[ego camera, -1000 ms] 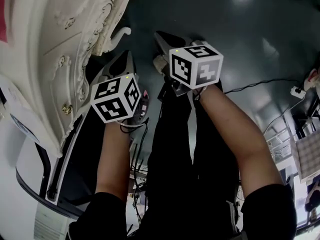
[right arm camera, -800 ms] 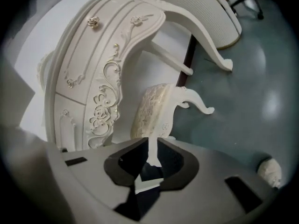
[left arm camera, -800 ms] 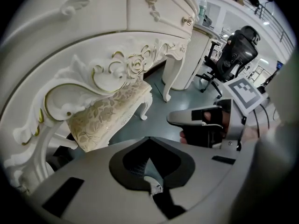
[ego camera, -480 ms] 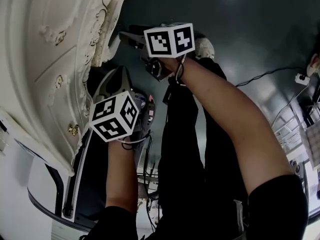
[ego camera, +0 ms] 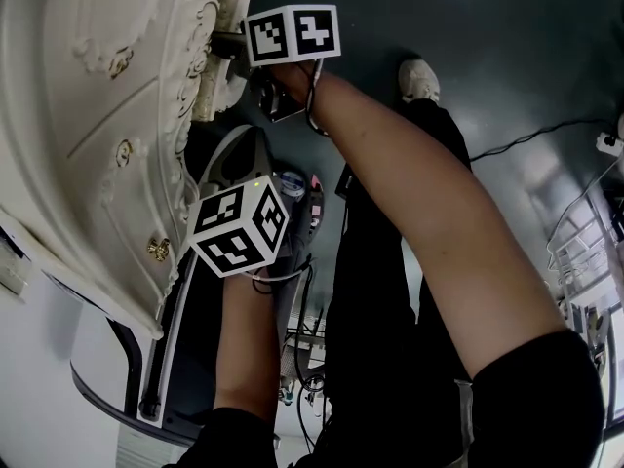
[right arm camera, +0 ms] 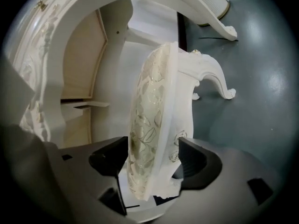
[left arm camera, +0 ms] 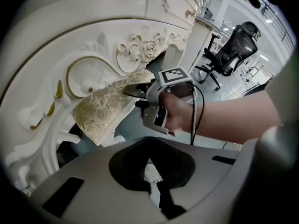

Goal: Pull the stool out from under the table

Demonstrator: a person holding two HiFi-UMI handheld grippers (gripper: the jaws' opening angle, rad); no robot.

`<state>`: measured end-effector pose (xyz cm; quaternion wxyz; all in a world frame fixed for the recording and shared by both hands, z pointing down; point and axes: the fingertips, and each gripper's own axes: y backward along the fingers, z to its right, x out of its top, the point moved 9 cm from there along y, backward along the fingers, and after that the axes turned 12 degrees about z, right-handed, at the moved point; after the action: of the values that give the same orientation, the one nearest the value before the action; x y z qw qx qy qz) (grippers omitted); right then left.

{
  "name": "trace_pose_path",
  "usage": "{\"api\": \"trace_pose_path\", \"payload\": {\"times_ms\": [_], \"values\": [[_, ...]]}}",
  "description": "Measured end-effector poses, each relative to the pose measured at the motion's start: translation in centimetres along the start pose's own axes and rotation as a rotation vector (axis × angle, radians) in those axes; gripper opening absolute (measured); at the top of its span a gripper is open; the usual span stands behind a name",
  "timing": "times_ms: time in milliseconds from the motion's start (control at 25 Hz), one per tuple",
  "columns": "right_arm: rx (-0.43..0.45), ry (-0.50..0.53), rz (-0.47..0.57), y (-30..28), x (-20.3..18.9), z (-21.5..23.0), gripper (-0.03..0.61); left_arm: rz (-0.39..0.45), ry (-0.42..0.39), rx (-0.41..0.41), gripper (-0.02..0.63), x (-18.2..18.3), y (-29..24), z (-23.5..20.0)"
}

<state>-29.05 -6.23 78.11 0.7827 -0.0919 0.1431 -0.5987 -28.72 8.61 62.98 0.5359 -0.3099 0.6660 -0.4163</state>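
Your right tongs (right arm camera: 150, 164) have just been opening and stand wide, straddling the near edge of the stool (right arm camera: 159, 101). The leaf-patterned cushion (right arm camera: 145, 125) faces the left-hand jaw and the white seat frame (right arm camera: 184, 106) the right-hand one, and neither pad looks to be pressing yet. Your left tongs (left arm camera: 153, 190) are closed together and empty, low in the middle of the head view.

The stool sits tucked in the knee opening of the ornate white surface (ego camera: 97, 115), at the upper left of the head view, with a curved leg on the dark floor (right arm camera: 261, 101).

Slide the jaws a little deeper over the seat edge, so that cushion and frame are both well inside. Then close firmly before you pull. Draw it straight back toward yourself, low and level, so the legs slide rather than tip. Keep the seat clear of the carved apron.
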Motion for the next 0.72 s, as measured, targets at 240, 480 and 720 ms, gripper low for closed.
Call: {"api": "trace_pose_path", "payload": {"times_ms": [240, 480, 720], "values": [[-0.025, 0.039, -0.025, -0.8, -0.2, 0.4, 0.316, -0.036, -0.026, 0.015, 0.000, -0.7, 0.1, 0.1], [-0.026, 0.051, -0.058, -0.6, 0.0, -0.1, 0.213, -0.052, -0.010, 0.033, 0.000, -1.9, 0.5, 0.3], [-0.011, 0.011, -0.032, 0.6, -0.3, 0.5, 0.193, -0.054, -0.020, 0.026, 0.000, -2.6, 0.8, 1.1]]}}
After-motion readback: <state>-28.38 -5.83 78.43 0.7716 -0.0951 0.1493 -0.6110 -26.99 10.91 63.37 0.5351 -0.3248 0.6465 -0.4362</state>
